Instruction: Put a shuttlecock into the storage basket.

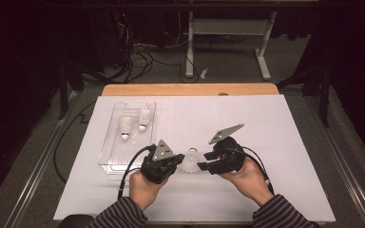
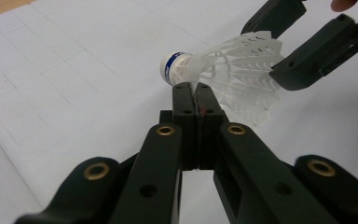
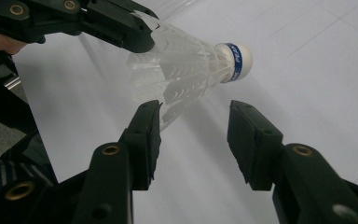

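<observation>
Shuttlecock (image 1: 190, 160) up off the desk (image 1: 275, 142) between both hands, pinched at skirt edge by left gripper (image 2: 195, 93) fingers, long axis crosswise, cork away from right gripper (image 3: 193, 135), fingers wide, skirt just entering the gap, cork beyond.

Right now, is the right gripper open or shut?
Open. The right gripper has a wide gap between its jaws, near the shuttlecock, whose skirt the left gripper pinches.
</observation>
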Available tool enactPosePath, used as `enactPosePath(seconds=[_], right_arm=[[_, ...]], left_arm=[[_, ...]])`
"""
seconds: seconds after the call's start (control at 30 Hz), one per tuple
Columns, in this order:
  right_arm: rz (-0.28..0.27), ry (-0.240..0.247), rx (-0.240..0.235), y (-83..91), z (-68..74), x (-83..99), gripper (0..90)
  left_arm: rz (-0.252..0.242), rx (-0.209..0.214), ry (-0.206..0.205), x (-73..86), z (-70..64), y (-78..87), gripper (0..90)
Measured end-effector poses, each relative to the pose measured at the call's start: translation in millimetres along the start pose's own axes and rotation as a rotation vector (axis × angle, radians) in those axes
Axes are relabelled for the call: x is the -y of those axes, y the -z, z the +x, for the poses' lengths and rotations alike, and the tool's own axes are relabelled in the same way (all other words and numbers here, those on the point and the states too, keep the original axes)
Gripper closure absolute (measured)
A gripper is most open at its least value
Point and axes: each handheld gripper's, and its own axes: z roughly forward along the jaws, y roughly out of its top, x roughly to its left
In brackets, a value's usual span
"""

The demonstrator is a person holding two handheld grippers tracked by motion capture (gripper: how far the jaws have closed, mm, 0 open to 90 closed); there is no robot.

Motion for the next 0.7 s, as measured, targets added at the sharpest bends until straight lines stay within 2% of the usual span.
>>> enactPosePath(seconds=[0.37, 0.7], right_arm=[[-0.057, 0.022, 0.003, 7.0, -0.2, 7.6, 44.0], [-0.1, 0.03, 0.018, 14.1, -0.7, 18.5, 41.8]], left_arm=[[0.014, -0.014, 0.013, -2.5, 5.5, 0.6, 90.0], [0.002, -0.011, 0.035, -5.8, 7.5, 2.7, 90.0]])
